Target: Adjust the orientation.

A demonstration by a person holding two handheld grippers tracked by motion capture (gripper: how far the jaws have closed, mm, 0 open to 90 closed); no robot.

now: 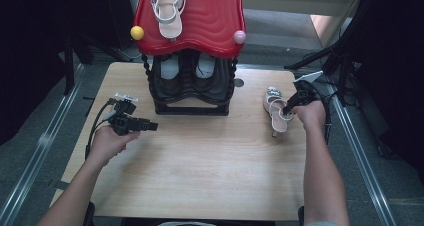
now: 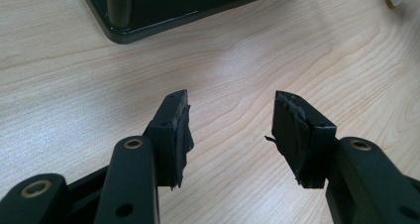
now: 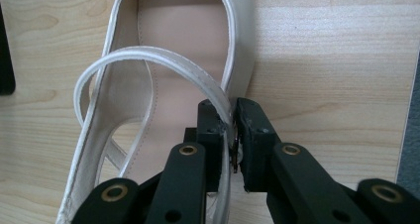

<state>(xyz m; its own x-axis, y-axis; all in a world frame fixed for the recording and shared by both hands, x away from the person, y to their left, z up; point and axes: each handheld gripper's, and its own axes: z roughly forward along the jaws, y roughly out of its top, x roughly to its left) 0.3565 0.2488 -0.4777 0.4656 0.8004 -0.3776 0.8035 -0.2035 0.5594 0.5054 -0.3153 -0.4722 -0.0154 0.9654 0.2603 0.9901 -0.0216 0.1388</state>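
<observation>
Right hand-held gripper (image 3: 232, 130) pinched nearly closed on the heel strap of a cream shoe (image 1: 276, 110) lying near the table's (image 1: 200, 171) right edge. Left hand-held gripper (image 2: 230, 135) wide open, holding nothing, near left edge. Shoe rack (image 1: 192, 93) at back edge holds dark shoes (image 1: 206, 66); matching cream sandal (image 1: 169, 11) on its red top (image 1: 210, 31).

A pale wood-grain table (image 1: 200, 171) carries the scene under even, soft light. Left of the left claw (image 1: 150, 126), a metal rail (image 1: 45, 141) crosses grey floor (image 1: 30, 136). Right of the right claw (image 1: 286, 112) runs another rail (image 1: 360, 151), with dark stand legs (image 1: 330, 56) beyond. Far corners sit in shadow.
</observation>
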